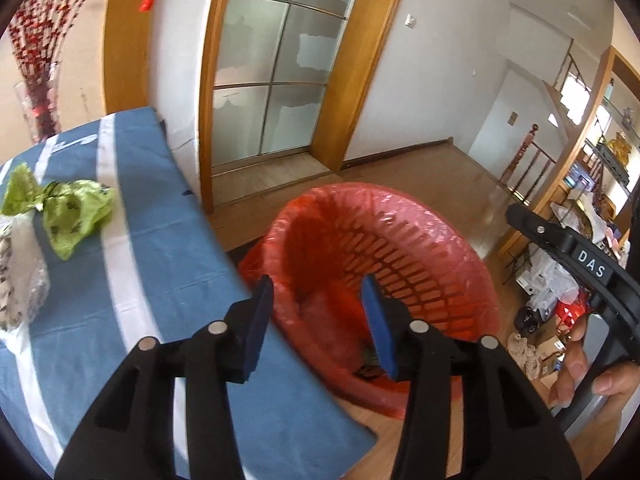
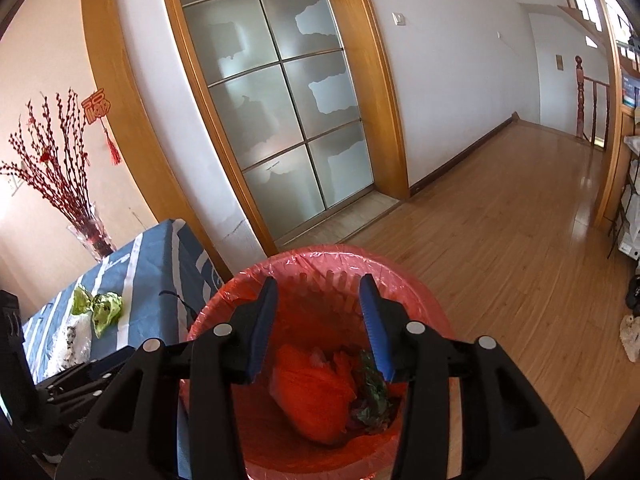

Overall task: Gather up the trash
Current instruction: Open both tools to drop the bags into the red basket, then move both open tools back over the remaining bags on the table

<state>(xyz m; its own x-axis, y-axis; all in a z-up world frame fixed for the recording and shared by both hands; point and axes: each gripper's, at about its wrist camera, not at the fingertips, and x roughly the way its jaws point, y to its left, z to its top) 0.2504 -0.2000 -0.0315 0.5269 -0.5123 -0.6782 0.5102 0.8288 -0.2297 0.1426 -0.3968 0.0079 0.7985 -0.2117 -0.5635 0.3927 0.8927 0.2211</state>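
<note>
Bin (image 2: 404, 280): red slatted wastebasket with a red liner, on the wood floor beside the worktop (image 1: 168, 264).
Left tool (image 1: 318, 320): above the bin's near rim, jaws apart, nothing between them.
Right tool (image 2: 320, 320): over the bin's mouth, jaws apart, empty.
In the bin: crumpled red bag (image 2: 316, 392) and a dark green scrap (image 2: 372, 396).
Still on the worktop (left of the bin): green wrapper (image 1: 76, 212), clear plastic packaging (image 1: 20, 272).

The left hand-held gripper (image 1: 318, 322) tilts downward, jaws parted and empty. The right hand-held gripper (image 2: 320, 326) does likewise. A hand (image 1: 592, 372) grips its handle.
</note>
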